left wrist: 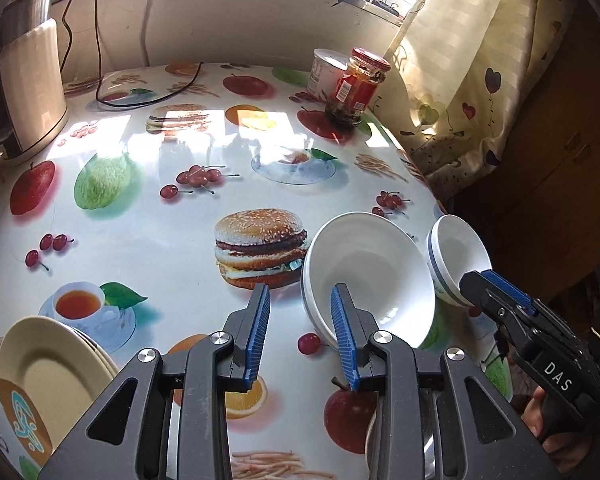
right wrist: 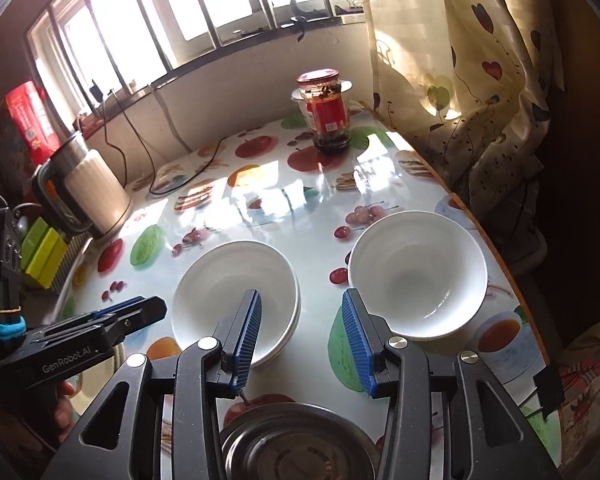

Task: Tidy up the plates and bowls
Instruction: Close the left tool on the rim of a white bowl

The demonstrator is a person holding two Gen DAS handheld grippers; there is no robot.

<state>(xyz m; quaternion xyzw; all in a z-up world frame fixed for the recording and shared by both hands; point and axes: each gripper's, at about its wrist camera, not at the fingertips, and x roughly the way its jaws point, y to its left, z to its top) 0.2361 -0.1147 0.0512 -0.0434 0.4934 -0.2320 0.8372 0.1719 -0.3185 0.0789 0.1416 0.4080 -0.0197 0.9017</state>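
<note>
Looks like you're partway through. Your left gripper point(left wrist: 301, 334) has its jaws spread with nothing between them, and your right gripper point(right wrist: 301, 334) is the same, spread over bare table point(left wrist: 160, 216). The white bowls point(right wrist: 236, 300) look already nested, at least two judging by the doubled rim, and the tan plates point(left wrist: 48, 376) sit stacked at the near left edge. What's left, I'd guess: the lone bowl point(right wrist: 417, 274) near the right edge, well apart from the stack, plus the steel dish point(right wrist: 296, 440) right under your right gripper. The jar point(right wrist: 325, 110) at the back isn't your problem.
</note>
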